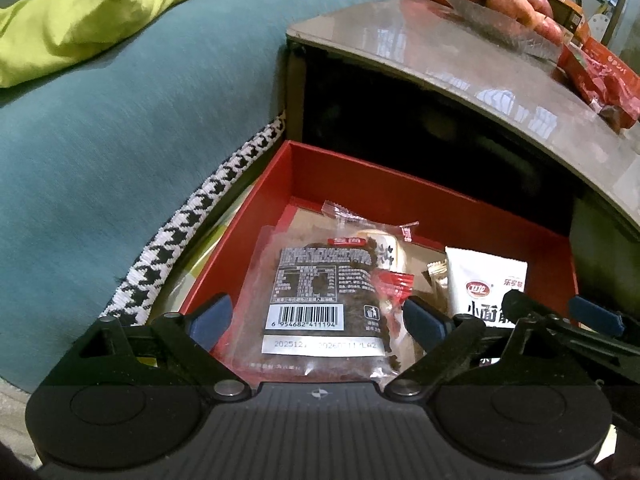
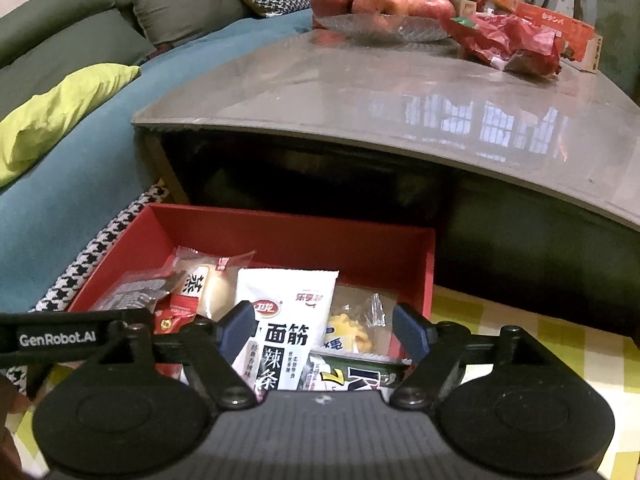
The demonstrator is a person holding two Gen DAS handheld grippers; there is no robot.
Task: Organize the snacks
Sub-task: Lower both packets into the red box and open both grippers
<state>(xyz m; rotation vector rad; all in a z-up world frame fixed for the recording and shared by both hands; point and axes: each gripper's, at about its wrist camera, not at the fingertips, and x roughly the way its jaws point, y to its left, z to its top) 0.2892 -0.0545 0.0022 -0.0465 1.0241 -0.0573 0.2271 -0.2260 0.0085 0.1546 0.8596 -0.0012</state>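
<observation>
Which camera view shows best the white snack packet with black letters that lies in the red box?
The right wrist view: the white packet lies near the middle with most of its front printing readable, inside the red box. In the left wrist view the packet sits at the right, its lower part hidden behind the tool's arms.

Glossy grey coffee table (image 2: 360, 92) beside a teal sofa (image 1: 120, 128).
</observation>
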